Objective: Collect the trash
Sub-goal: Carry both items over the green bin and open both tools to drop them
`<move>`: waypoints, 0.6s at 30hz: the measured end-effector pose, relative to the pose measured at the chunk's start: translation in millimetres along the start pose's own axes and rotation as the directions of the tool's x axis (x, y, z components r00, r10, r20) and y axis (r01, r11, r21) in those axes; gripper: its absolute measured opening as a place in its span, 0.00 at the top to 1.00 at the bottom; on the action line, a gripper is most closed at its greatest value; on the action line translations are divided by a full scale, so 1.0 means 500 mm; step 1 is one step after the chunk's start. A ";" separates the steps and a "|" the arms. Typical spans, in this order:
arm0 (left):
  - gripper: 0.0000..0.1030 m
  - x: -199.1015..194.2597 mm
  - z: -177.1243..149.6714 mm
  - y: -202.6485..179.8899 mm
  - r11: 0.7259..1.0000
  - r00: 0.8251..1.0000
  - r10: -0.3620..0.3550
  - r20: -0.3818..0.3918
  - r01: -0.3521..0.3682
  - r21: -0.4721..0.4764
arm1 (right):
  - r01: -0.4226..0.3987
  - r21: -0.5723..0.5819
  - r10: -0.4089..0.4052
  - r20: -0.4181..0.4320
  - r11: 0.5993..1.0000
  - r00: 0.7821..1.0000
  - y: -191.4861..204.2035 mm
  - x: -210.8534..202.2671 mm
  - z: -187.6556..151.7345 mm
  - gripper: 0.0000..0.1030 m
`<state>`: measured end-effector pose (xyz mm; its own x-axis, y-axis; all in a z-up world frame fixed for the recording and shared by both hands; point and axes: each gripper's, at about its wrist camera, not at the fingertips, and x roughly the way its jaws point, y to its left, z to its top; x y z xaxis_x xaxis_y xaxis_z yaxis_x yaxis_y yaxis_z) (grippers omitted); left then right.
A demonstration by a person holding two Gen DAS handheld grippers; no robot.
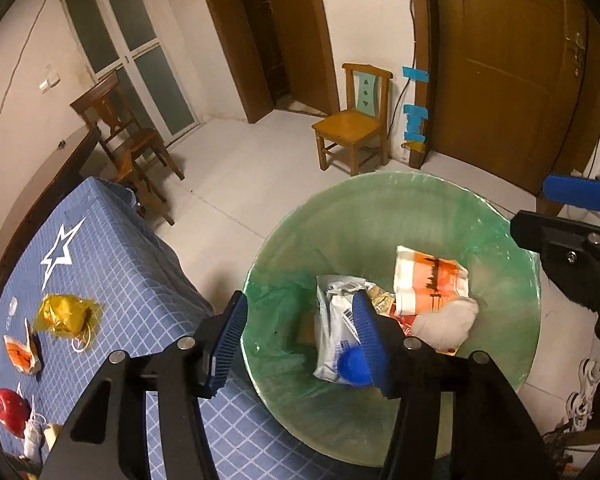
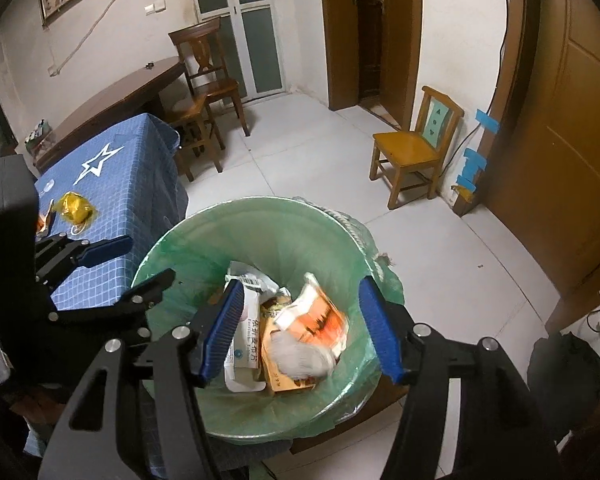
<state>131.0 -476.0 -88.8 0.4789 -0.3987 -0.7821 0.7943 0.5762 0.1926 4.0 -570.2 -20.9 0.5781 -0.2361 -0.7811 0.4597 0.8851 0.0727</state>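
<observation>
Trash bin [image 1: 392, 256] lined with a green bag fills the lower middle of the left wrist view, standing on a pale tiled floor just beside a table under a blue checked cloth [image 1: 112, 264]. Left gripper [image 1: 300, 344] hangs over the bin's near rim with its blue fingers spread and nothing pinched between them. Inside the bin lie a white packet with a barcode [image 1: 332, 336], a blue bottle cap [image 1: 354, 366], an orange and white wrapper [image 1: 430, 282] and a crumpled white tissue [image 1: 446, 322]. On the cloth, well apart from the bin, sit a crumpled yellow bag [image 1: 62, 314], a torn orange packet [image 1: 20, 354] and a red round object [image 1: 10, 412]. A small wooden chair [image 1: 354, 120] stands against the far wall. The other tool's blue finger shows at the right edge.

From the right wrist view, the right gripper [image 2: 300, 328] hovers above the same bin [image 2: 260, 224], fingers spread wide and empty. Below them rest the white packet [image 2: 242, 344], the orange and white wrapper [image 2: 320, 320] and the tissue [image 2: 300, 358]. The left gripper [image 2: 132, 264] appears at the left, open over the bin's edge. The yellow bag [image 2: 75, 205] lies on the blue cloth [image 2: 140, 184] beyond it
</observation>
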 end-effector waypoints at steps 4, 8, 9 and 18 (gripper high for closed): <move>0.46 -0.003 -0.002 0.011 1.000 1.000 0.007 0.001 -0.007 -0.017 | -0.001 -0.002 0.001 -0.002 1.000 1.000 0.000 0.001 -0.003 0.44; 0.46 -0.005 -0.006 0.023 0.999 1.000 0.014 0.002 -0.014 -0.033 | -0.001 -0.003 0.000 -0.010 1.000 1.000 0.004 0.008 -0.007 0.44; 0.46 -0.004 -0.007 0.026 0.999 1.000 0.016 0.000 -0.016 -0.037 | -0.004 0.000 0.004 -0.012 1.000 1.000 0.004 0.009 -0.008 0.44; 0.44 -0.007 -0.020 0.041 0.997 1.000 0.027 -0.014 -0.028 -0.068 | 0.008 0.011 -0.008 0.030 1.000 1.000 0.010 -0.002 -0.016 0.44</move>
<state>141.8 -455.5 -88.1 0.4948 -0.3735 -0.7847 0.7536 0.6340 0.1734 0.3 -562.6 -25.0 0.5944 -0.2555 -0.7625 0.4718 0.8786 0.0734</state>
